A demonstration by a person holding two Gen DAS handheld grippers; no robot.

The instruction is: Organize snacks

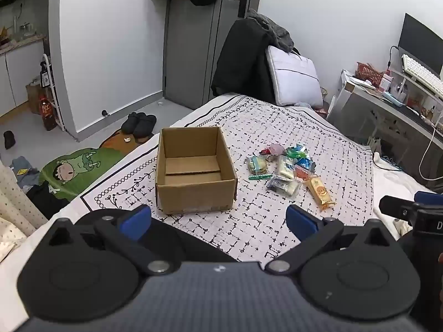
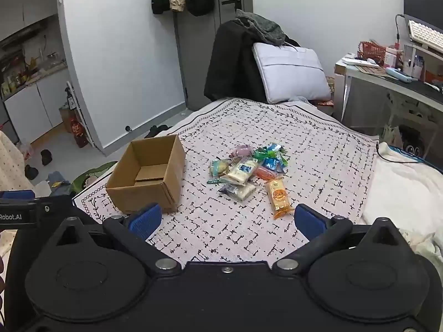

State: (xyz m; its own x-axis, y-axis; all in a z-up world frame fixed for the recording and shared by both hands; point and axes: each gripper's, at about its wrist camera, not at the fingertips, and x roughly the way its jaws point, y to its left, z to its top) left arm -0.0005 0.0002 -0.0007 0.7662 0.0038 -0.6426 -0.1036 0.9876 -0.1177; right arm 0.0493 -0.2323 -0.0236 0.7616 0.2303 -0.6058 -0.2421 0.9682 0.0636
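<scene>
An open, empty cardboard box (image 1: 193, 171) stands on the patterned bed cover; it also shows in the right wrist view (image 2: 146, 174). A pile of several wrapped snacks (image 1: 285, 168) lies to its right, also seen in the right wrist view (image 2: 249, 171). An orange packet (image 1: 319, 191) lies nearest, at the pile's front edge (image 2: 279, 197). My left gripper (image 1: 218, 220) is open and empty, held above the near side of the bed, short of the box. My right gripper (image 2: 227, 220) is open and empty, short of the snack pile.
A white pillow (image 1: 295, 78) and dark clothes on a chair (image 1: 241, 61) sit at the bed's far end. A cluttered desk (image 1: 401, 102) stands right. Slippers (image 1: 138, 124) and a cartoon floor mat (image 1: 80, 171) lie on the floor left of the bed.
</scene>
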